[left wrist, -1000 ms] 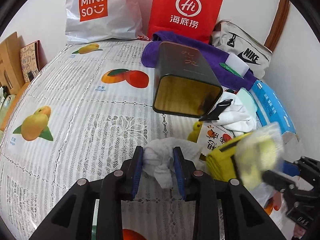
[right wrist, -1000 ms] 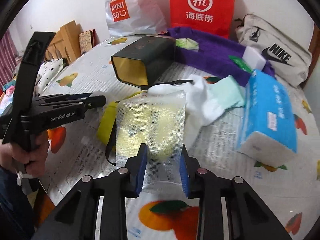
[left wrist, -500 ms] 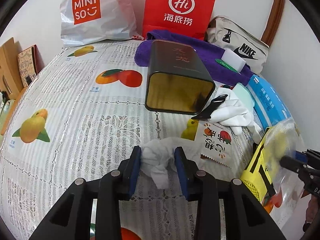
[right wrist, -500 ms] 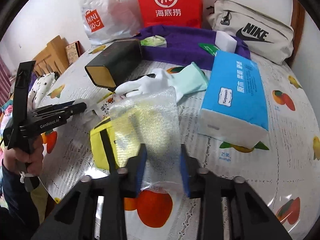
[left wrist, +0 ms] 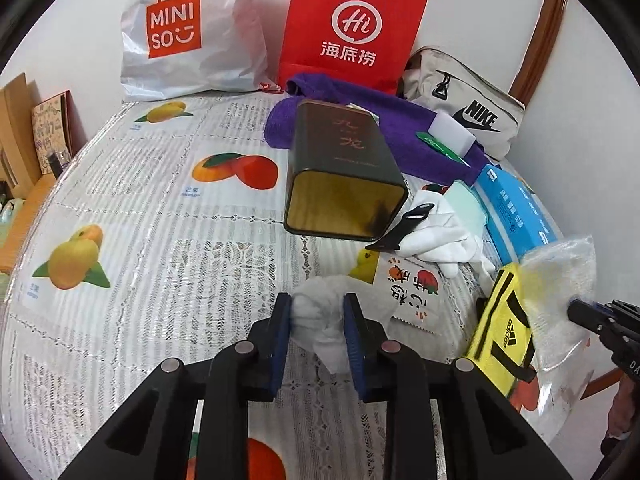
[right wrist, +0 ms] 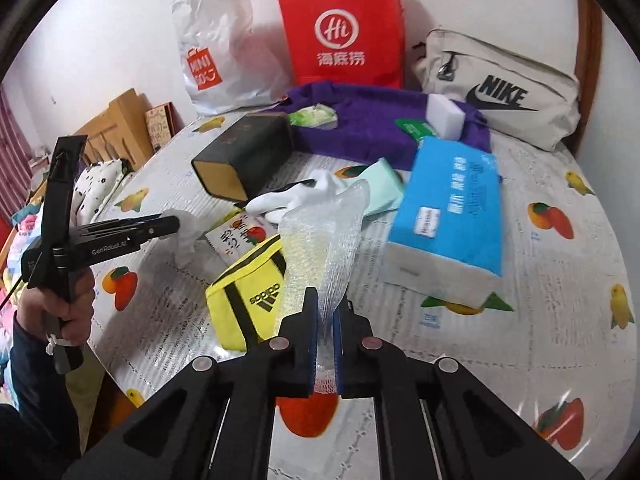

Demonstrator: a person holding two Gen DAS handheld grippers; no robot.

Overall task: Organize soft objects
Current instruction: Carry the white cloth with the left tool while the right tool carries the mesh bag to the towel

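Observation:
My left gripper [left wrist: 318,322] is shut on a crumpled white cloth [left wrist: 320,320] and holds it just above the fruit-print tablecloth [left wrist: 160,240], in front of the open mouth of a dark tin box [left wrist: 340,176] lying on its side. My right gripper [right wrist: 326,320] is shut on a clear mesh foam wrap [right wrist: 324,232], which also shows in the left wrist view [left wrist: 560,292]. A yellow Adidas pouch [right wrist: 248,292] lies just under the wrap. White gloves [left wrist: 444,236] and a mint cloth [right wrist: 384,188] lie beside the box. The left gripper shows in the right wrist view [right wrist: 160,226].
A blue tissue pack [right wrist: 452,208], a snack packet [left wrist: 412,284], a purple towel [right wrist: 360,120] with a white sponge [right wrist: 444,116], a Nike bag [right wrist: 500,92], a red paper bag [left wrist: 352,28] and a Miniso bag [left wrist: 188,32] line the back and right. The table edge runs at the left.
My right gripper has swung right and back with the mesh wrap, and its jaws have closed tighter on it. The left gripper has barely moved, still holding the white cloth.

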